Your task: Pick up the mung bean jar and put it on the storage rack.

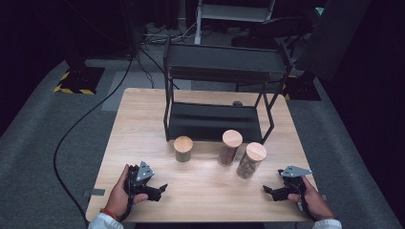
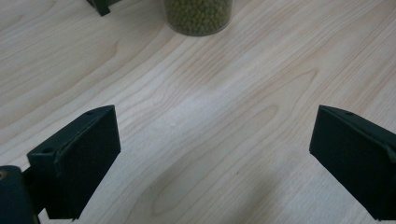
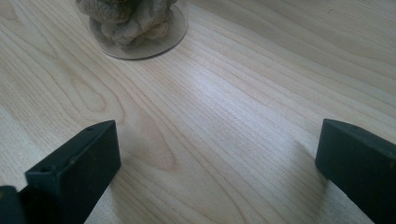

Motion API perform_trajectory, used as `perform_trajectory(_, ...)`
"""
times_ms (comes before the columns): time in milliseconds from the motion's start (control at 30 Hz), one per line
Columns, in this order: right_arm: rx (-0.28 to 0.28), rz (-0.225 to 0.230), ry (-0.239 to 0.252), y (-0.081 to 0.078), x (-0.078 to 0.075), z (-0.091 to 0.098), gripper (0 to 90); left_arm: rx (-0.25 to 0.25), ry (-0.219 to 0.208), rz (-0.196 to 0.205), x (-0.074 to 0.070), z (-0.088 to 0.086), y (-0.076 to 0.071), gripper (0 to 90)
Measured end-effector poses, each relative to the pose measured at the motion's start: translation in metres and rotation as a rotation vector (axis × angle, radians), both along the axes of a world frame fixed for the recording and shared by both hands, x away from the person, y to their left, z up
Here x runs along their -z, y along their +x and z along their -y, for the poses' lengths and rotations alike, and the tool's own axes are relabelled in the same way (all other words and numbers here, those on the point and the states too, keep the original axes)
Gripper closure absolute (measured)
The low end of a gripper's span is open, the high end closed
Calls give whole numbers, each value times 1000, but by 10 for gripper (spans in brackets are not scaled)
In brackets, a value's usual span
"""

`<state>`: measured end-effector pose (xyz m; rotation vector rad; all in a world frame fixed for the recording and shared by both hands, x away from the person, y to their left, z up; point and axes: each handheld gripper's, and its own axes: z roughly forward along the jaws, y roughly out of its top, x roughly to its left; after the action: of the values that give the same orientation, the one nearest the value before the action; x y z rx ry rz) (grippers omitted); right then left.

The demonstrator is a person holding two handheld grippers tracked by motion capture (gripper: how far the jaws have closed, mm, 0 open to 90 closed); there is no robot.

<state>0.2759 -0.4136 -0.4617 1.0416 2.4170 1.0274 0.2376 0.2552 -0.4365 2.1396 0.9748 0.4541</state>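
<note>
Three clear jars with round wooden lids stand in a row on the wooden table (image 1: 143, 119), in front of a black two-tier rack (image 1: 217, 71). The short left jar (image 1: 183, 148) holds green beans (image 2: 198, 16). The middle jar (image 1: 230, 147) has brown contents. The right jar (image 1: 251, 160) holds pale lumpy pieces (image 3: 128, 21). My left gripper (image 1: 160, 190) rests near the front left edge, open, nothing between its jaws. My right gripper (image 1: 270, 191) rests near the front right edge, also open and empty.
The rack's lower shelf (image 1: 215, 121) is a black tray; a small brown object (image 1: 237, 103) sits behind it. Bare wood lies between the jars and the front edge. Cables (image 1: 90, 114) run over the grey floor on the left.
</note>
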Motion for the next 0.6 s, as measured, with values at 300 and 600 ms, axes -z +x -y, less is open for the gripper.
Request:
perform_trajectory(300, 0, 0, 0, 0, 0, 0, 0, 32, -13, 23, -5, 12, 13, 15)
perform_trajectory(600, -1, 0, 0, 0, 0, 0, 0, 38, -59, 36, -6, 23, 25, 15)
